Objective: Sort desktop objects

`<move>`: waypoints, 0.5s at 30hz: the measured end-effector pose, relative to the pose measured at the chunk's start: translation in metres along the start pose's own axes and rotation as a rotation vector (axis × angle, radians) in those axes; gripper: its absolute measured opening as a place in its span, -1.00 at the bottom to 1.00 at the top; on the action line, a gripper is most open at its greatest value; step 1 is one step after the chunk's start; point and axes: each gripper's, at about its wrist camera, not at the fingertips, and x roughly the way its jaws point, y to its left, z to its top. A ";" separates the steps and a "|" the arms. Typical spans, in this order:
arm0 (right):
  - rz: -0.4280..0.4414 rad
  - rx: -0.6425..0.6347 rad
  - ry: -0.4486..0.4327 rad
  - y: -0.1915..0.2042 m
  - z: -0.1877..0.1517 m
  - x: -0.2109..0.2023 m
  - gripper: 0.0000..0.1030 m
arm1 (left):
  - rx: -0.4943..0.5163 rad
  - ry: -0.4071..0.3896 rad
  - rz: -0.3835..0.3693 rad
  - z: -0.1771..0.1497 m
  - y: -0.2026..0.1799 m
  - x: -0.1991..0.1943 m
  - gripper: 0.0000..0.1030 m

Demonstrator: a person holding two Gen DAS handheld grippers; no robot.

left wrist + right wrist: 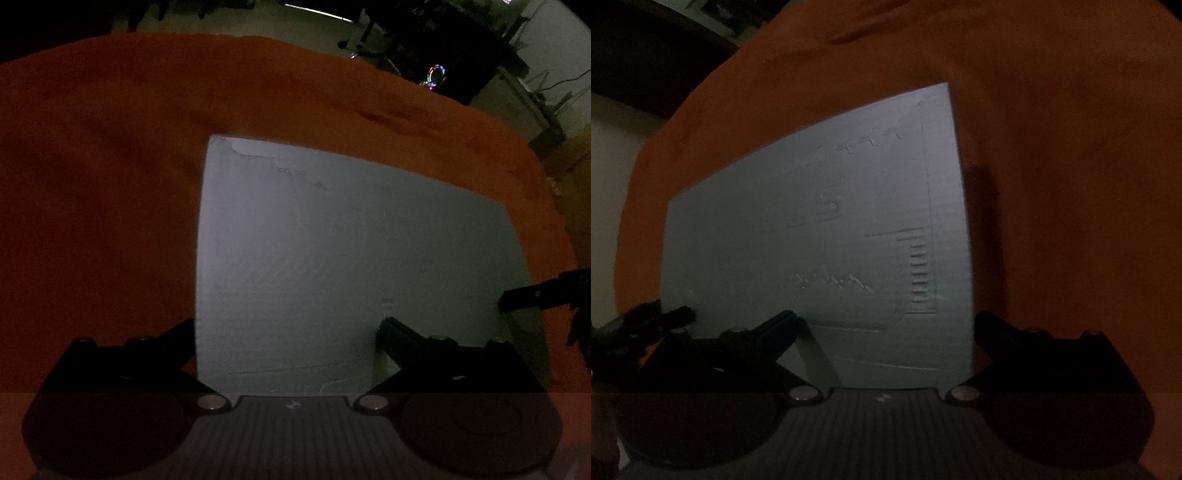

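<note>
A flat grey board with faint embossed marks lies over the orange cloth; whether it is lifted off the cloth cannot be told. My left gripper is open at the board's near left corner, with one finger outside the left edge and the other over the surface. In the right wrist view the grey board fills the middle. My right gripper is open at its near right corner, with one finger past the right edge and the other on top. Each gripper's finger shows in the other's view: the right gripper's finger and the left gripper's finger.
The scene is very dim. The orange cloth covers the whole table and has a few wrinkles. Beyond its far edge are a pale floor, chair legs and a dark cabinet with a small coloured light.
</note>
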 end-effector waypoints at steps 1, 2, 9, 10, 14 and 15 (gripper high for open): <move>0.000 0.000 -0.002 0.001 -0.001 -0.004 1.00 | 0.000 0.000 -0.002 0.000 -0.001 -0.003 0.99; 0.000 -0.001 -0.004 0.002 -0.003 -0.008 1.00 | 0.000 -0.001 -0.005 0.000 -0.002 -0.007 0.99; -0.019 -0.020 -0.014 0.010 -0.019 -0.039 1.00 | -0.013 -0.007 -0.022 -0.002 -0.011 -0.035 0.99; -0.022 -0.021 -0.018 0.011 -0.023 -0.045 1.00 | -0.017 -0.002 -0.020 -0.002 -0.014 -0.040 1.00; -0.039 -0.027 -0.044 0.018 -0.039 -0.067 1.00 | -0.028 0.010 -0.017 -0.007 -0.025 -0.063 1.00; -0.044 -0.030 -0.052 0.020 -0.044 -0.074 1.00 | -0.024 0.010 -0.017 -0.008 -0.027 -0.069 1.00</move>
